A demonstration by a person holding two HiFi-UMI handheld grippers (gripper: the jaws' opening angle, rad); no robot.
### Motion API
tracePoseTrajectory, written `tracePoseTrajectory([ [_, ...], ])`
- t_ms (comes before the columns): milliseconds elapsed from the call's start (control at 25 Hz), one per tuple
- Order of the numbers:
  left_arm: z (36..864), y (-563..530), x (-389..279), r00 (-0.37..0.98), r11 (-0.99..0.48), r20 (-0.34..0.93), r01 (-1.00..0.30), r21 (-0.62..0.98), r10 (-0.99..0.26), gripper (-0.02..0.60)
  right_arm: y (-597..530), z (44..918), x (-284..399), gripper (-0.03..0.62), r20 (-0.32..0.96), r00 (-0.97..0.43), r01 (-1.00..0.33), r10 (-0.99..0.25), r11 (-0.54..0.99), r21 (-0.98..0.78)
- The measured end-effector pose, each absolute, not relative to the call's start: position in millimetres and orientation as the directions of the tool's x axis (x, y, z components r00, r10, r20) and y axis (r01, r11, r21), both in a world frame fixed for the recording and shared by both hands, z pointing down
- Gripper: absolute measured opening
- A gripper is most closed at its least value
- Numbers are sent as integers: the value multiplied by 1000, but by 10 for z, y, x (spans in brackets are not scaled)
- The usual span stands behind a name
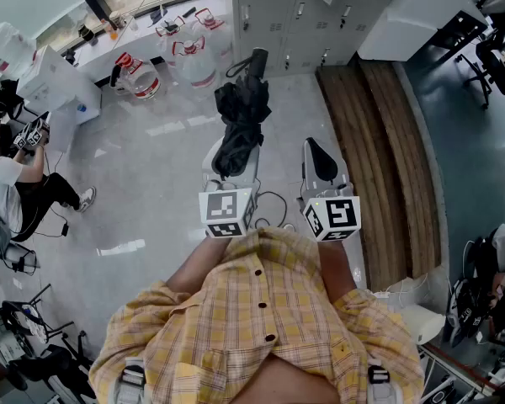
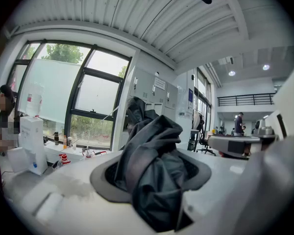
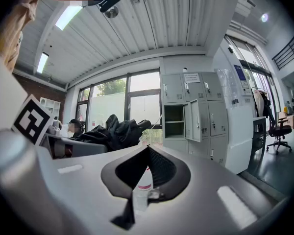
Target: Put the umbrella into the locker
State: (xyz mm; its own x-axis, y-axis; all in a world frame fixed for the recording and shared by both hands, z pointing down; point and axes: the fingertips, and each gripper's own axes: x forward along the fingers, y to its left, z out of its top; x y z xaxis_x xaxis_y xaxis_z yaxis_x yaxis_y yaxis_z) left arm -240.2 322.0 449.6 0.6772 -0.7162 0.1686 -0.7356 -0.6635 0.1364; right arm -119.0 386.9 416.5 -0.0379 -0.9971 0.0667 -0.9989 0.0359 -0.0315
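One umbrella point(image 1: 238, 112), folded, sits clamped in the left tool point(image 1: 234, 154); the right tool point(image 1: 321, 154) is closed, empty. At twelve o'clock stand lockers point(image 1: 286, 23).

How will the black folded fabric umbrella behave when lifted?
The black folded fabric umbrella probably grips softly: its loose canopy bunches between the left gripper's jaws. Inside it seems stiff, since the handle end sticks out straight.

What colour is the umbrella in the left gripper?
The umbrella is black, verging on dark grey in the folds; the left gripper view shows it best.
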Motion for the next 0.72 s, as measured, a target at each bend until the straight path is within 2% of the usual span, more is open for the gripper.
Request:
tracePoseTrajectory([
  [400, 4580, 3024, -2629, 708, -688, 167, -706, 167, -686, 236, 3733, 4218, -1466, -5, 60, 0, -1000, -998, -1, -26],
  [720, 4582, 2895, -2525, 722, -695, 171, -692, 194, -671, 236, 3592, 4227, -1376, -3, 73, 18, -999, -997, -20, -26],
])
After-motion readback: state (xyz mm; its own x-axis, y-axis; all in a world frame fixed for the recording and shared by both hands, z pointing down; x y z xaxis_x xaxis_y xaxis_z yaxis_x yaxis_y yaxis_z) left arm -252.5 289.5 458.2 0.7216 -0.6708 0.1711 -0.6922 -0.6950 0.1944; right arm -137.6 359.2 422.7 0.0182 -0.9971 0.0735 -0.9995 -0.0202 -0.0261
